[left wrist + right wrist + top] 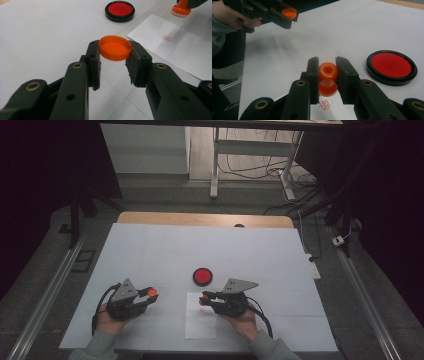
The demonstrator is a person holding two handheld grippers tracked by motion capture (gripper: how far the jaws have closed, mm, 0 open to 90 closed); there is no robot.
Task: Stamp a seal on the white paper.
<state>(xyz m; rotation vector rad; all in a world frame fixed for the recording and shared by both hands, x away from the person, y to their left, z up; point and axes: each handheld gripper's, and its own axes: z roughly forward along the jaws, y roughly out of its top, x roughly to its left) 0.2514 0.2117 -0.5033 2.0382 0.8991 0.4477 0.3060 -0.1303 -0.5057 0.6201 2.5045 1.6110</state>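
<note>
My left gripper (pixel 115 53) is shut on an orange round cap (pixel 115 47), held above the white table cover; from above, the left gripper (pixel 150 295) and cap (pixel 152 292) sit at front left. My right gripper (pixel 326 71) is shut on an orange stamp (pixel 327 78), held just above a white paper sheet (pixel 200 325). A red round imprint (pixel 324 105) lies on the paper right under the stamp; the imprint (pixel 166 38) also shows in the left gripper view. The right gripper (pixel 204 299) hovers over the sheet's upper edge.
A black-rimmed red ink pad (pixel 202 276) lies open on the white table cover (pixel 150 250), just beyond the paper. The table's wooden far edge (pixel 200 218) shows behind the cover. Metal rails (pixel 45 305) run along both sides of the table.
</note>
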